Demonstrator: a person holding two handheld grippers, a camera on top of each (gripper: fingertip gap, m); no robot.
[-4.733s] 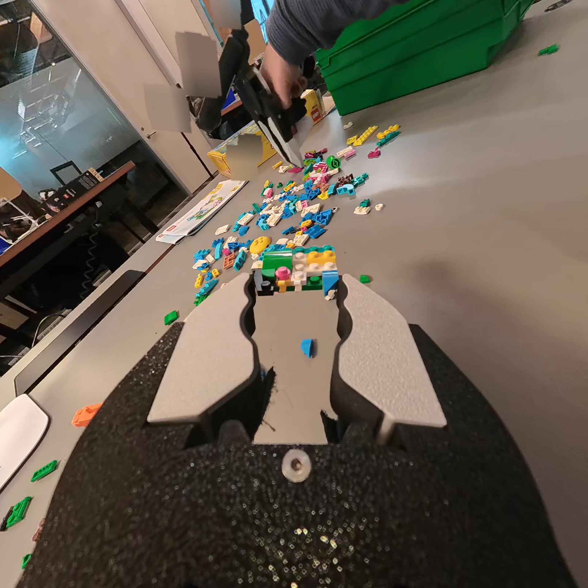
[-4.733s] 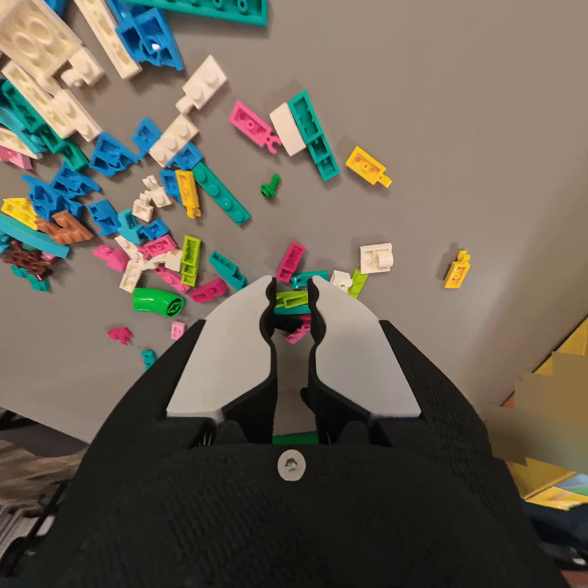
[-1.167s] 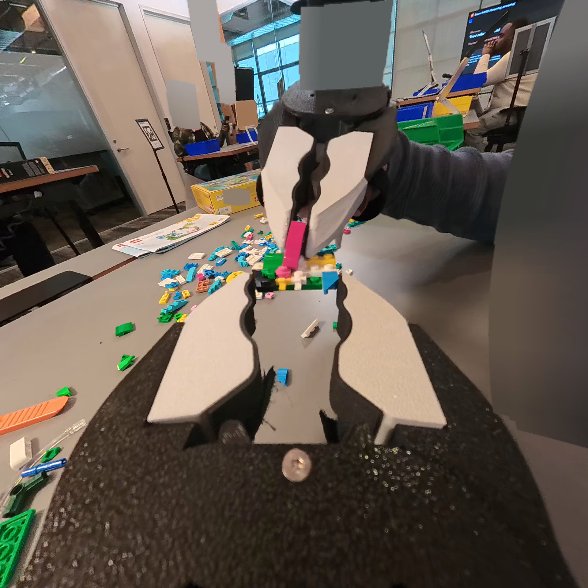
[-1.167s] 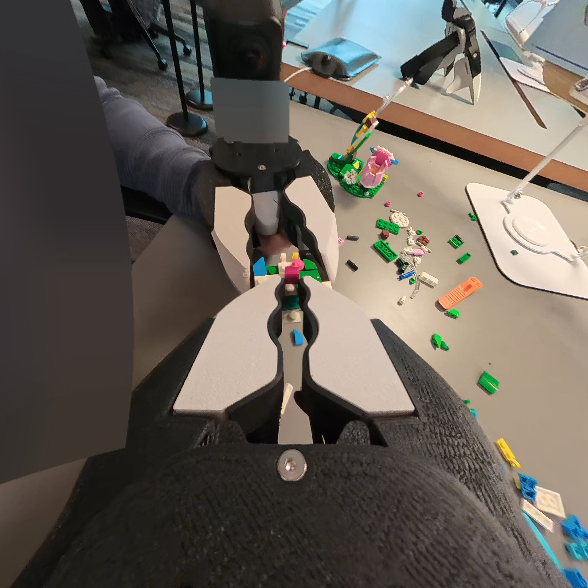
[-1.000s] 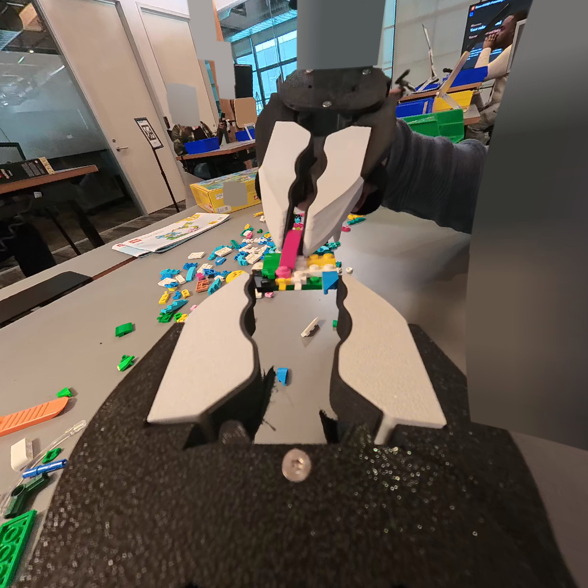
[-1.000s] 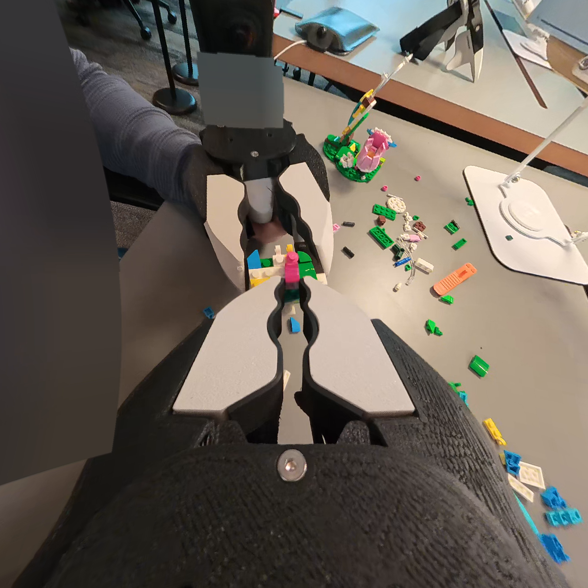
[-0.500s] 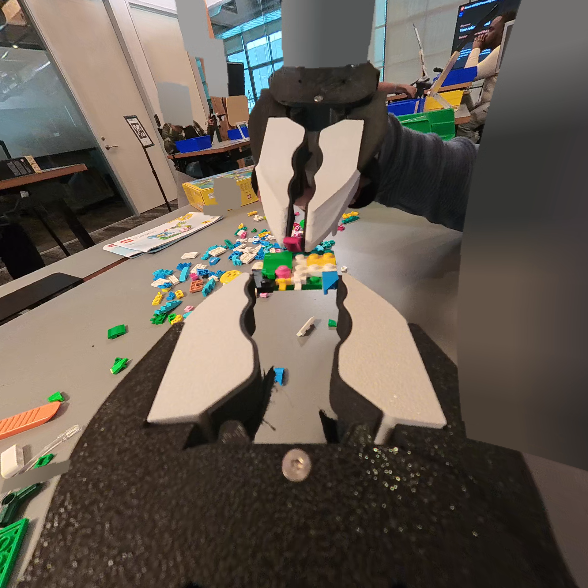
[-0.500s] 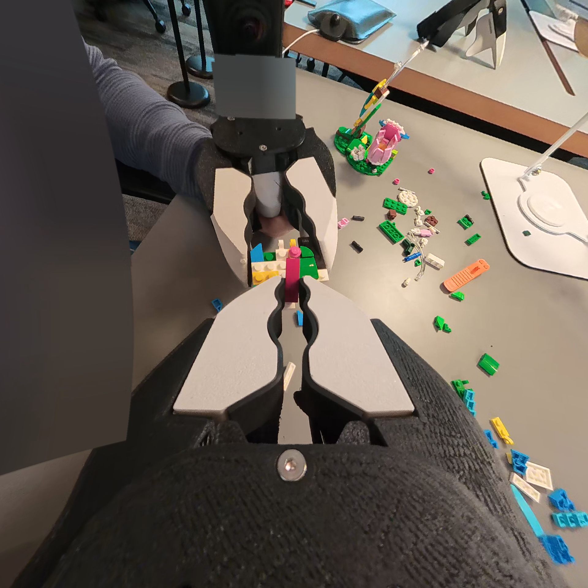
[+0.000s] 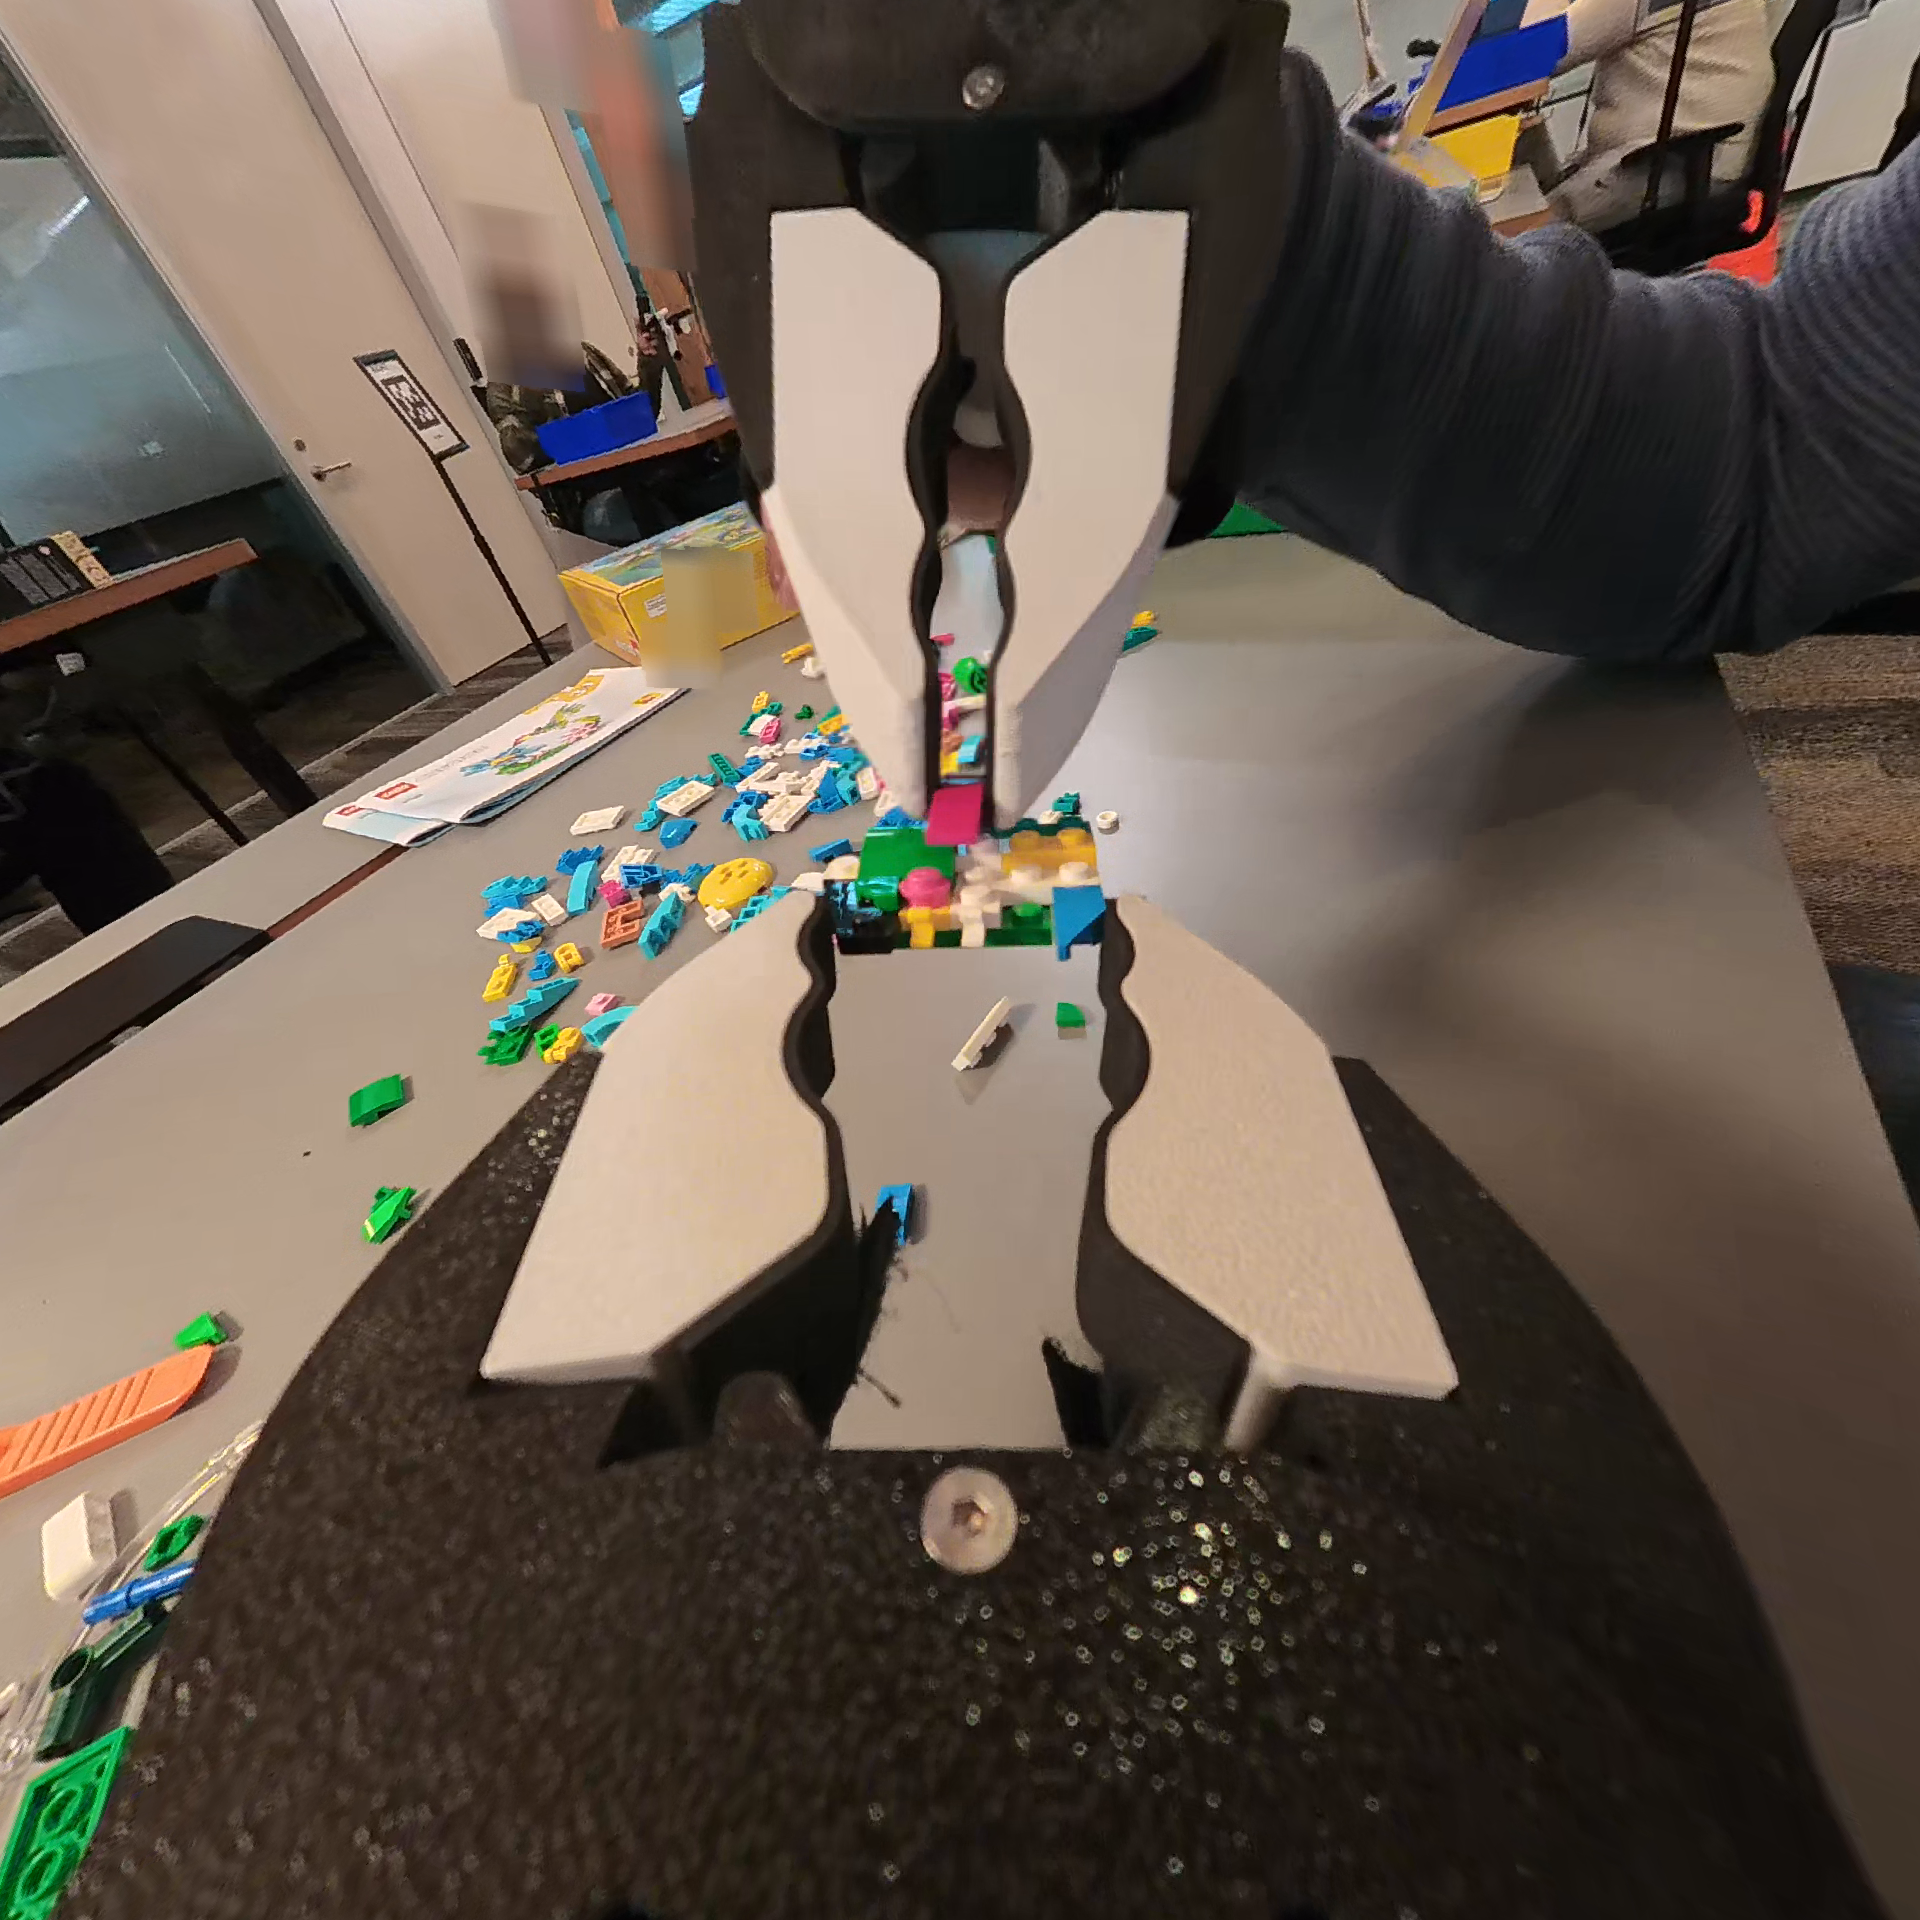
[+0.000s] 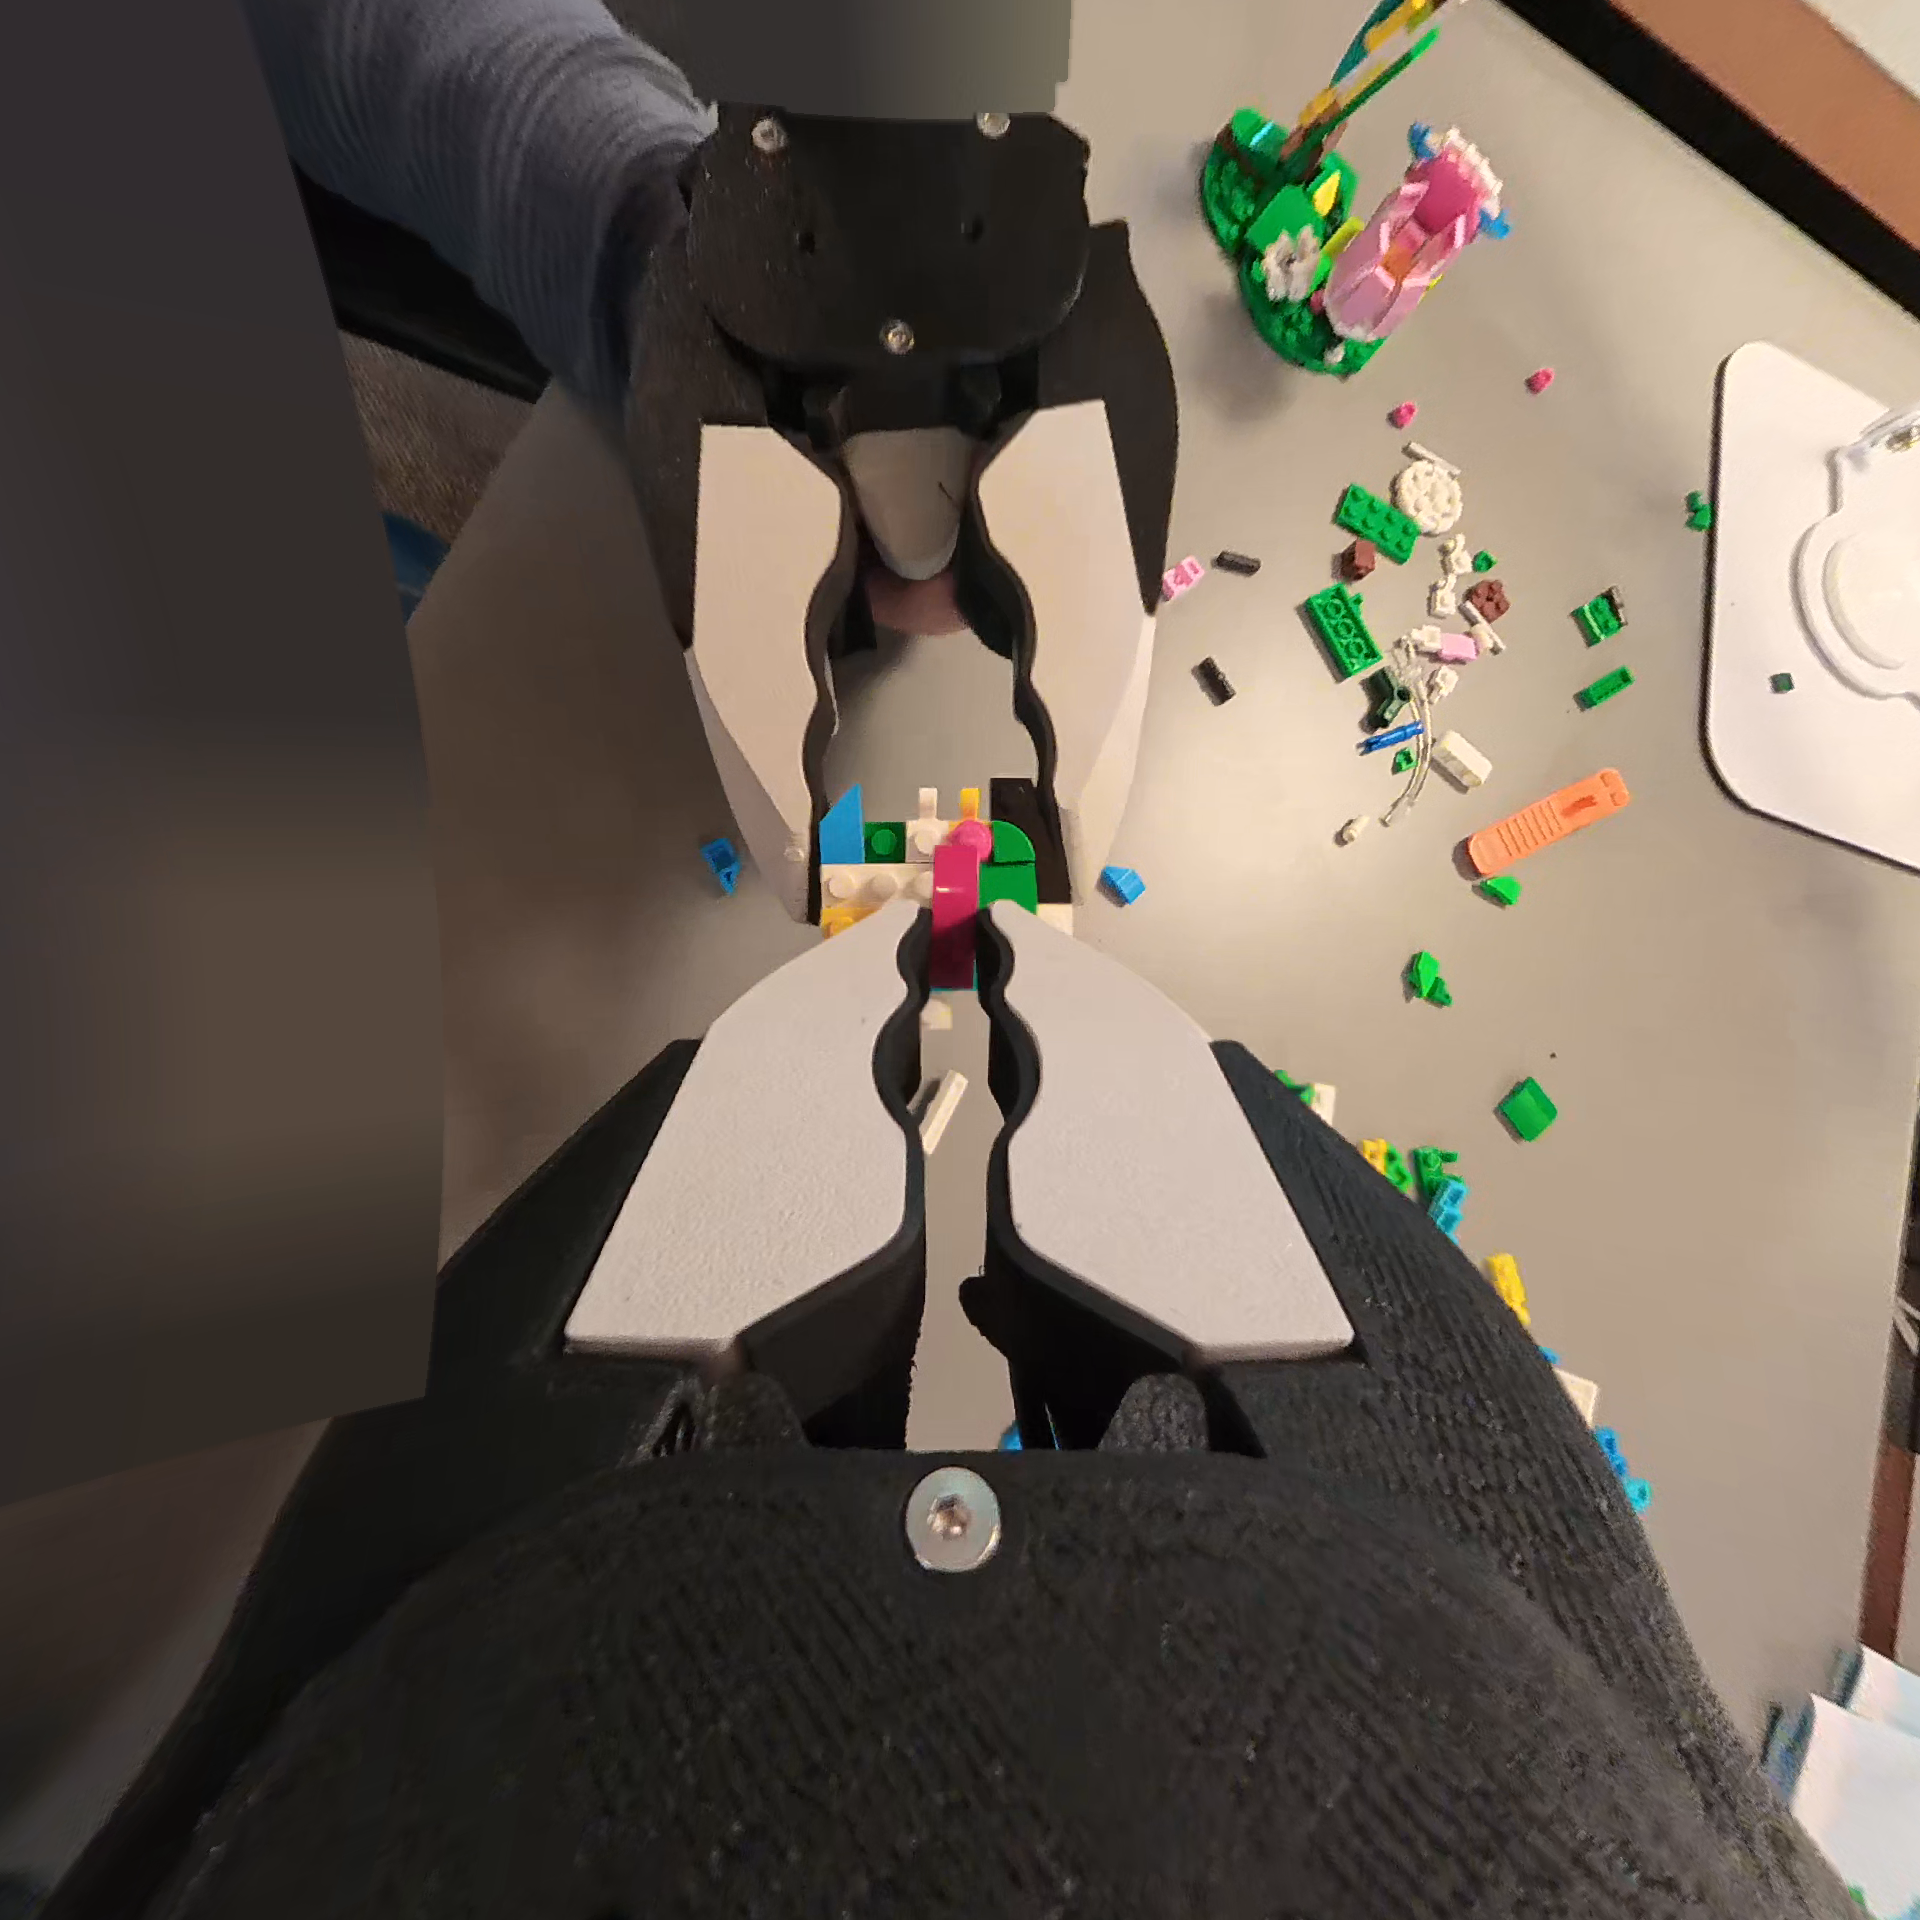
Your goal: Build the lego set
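Observation:
A small multicoloured lego build [image 9: 977, 894] of green, yellow, white and blue bricks sits between the tips of my left gripper [image 9: 966, 920], which is shut on it just above the grey table. In the right wrist view the left fingers [image 10: 769, 727] flank the build [image 10: 883, 878]. My right gripper [image 10: 954, 920] is shut on a magenta plate [image 10: 951, 883], whose far end rests on top of the build beside a pink stud. In the left wrist view the right gripper [image 9: 956, 805] comes down from above with the magenta plate [image 9: 954, 816] at its tips.
A spread of loose bricks [image 9: 665, 894] lies behind left of the build, with an instruction booklet [image 9: 499, 758] and a yellow box [image 9: 623, 608] beyond. An orange separator [image 10: 1548, 821], green bricks [image 10: 1345, 623], a finished flower model [image 10: 1361, 249] and a white pad [image 10: 1787, 644] lie to the side. The grippers are tip to tip, or close to it. Both grippers' tips are roughly 25 cm from the orange separator [image 10: 1548, 821]. The left camera catches it too, in the left wrist view [image 9: 44, 1435].
The right gripper has come down and closer, tipping the magenta plate from upright to nearly flat onto the build's top. The left gripper still holds the build.

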